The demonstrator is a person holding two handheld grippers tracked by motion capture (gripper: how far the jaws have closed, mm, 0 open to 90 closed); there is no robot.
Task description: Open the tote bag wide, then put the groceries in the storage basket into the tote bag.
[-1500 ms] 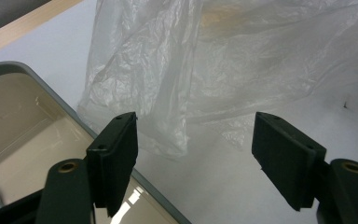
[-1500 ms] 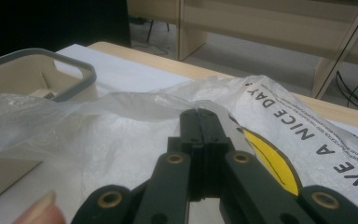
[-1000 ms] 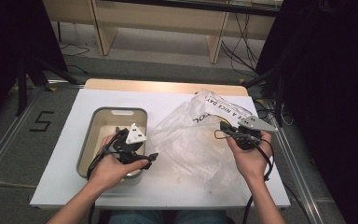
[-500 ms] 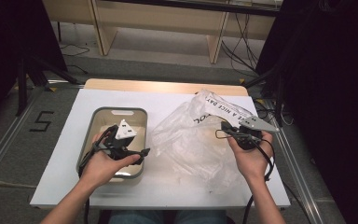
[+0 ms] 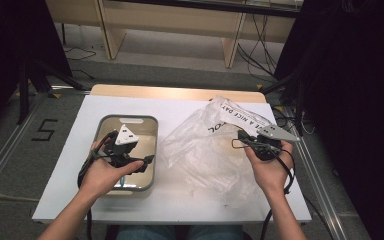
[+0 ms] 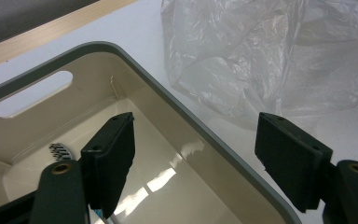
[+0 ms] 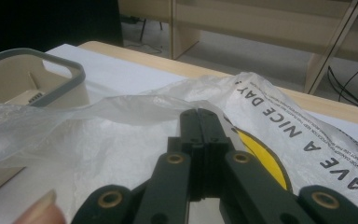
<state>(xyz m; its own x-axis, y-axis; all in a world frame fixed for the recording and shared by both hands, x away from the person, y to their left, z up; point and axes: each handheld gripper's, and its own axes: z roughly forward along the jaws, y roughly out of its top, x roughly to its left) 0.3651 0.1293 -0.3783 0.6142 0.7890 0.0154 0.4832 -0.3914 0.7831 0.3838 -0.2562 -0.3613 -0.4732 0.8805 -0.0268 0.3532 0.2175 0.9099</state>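
Leftward over the grey-rimmed bin point(image 5: 99, 135) goes the left hand-held gripper point(image 6: 200, 154), jaws wide and empty, likely reaching for something inside. On the bin's floor lies a small dark ridged item point(image 6: 59, 150), too unclear to name. At the table's right, the right hand-held gripper point(image 7: 200, 128) pinches the plastic bag point(image 5: 205, 150) shut-jawed.

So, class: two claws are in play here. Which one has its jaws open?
The left claw, over the grey-rimmed bin: its jaws stand wide apart and hold nothing. The right claw is clamped shut on the plastic bag.
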